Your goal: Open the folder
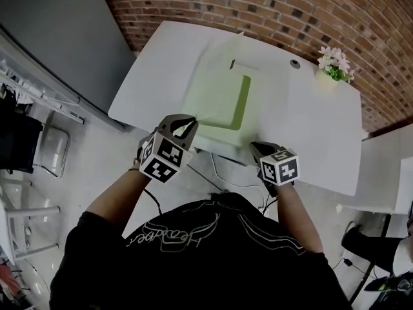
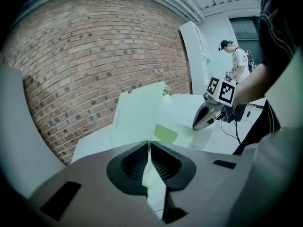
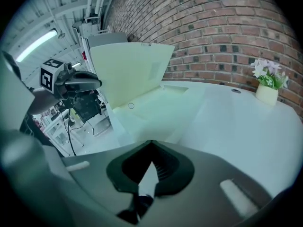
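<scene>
A pale green folder (image 1: 216,99) lies on the white table (image 1: 310,121), its near edge at the table's front edge. My left gripper (image 1: 190,123) is shut on the edge of the folder's front cover (image 3: 130,70), which stands lifted and tilted above the lower sheet (image 3: 156,105). In the left gripper view the thin green cover (image 2: 142,112) runs straight between the pads of that gripper (image 2: 148,148). My right gripper (image 1: 258,148) sits at the folder's near right corner, and its jaws (image 3: 151,148) stand almost together on a pale sheet edge.
A small pot of white flowers (image 1: 334,63) stands at the table's far right corner, near a round grommet (image 1: 295,63). A brick wall runs behind the table. A chair (image 1: 55,147) and racks stand on the left; a person (image 2: 234,60) stands far off.
</scene>
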`<action>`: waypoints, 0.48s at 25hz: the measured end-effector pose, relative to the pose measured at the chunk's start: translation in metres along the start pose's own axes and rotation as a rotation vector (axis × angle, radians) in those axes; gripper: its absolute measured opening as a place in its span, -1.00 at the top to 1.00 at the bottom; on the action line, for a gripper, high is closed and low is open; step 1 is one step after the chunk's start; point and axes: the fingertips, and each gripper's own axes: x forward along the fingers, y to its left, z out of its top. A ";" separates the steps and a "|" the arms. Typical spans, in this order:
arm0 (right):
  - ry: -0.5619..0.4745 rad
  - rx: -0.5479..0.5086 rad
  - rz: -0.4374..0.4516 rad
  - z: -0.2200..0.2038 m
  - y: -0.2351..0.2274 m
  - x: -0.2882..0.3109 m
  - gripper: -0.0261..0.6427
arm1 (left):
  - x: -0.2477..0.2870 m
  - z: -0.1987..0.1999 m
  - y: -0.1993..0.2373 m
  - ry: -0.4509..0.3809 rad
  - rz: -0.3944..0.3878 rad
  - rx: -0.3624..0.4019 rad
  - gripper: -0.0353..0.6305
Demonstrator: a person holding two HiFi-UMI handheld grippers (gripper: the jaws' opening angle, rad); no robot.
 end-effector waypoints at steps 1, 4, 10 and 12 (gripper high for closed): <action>0.004 -0.001 0.008 0.000 0.000 0.000 0.91 | -0.001 0.000 0.002 0.000 0.008 -0.008 0.82; 0.016 -0.011 0.026 0.001 0.001 0.000 0.91 | -0.002 -0.001 0.005 0.005 0.029 -0.029 0.82; 0.025 -0.024 0.062 0.000 0.002 0.002 0.91 | -0.006 -0.006 0.015 0.025 0.110 -0.078 0.82; 0.031 -0.027 0.079 0.000 0.003 0.003 0.91 | -0.008 -0.008 0.020 0.031 0.126 -0.122 0.82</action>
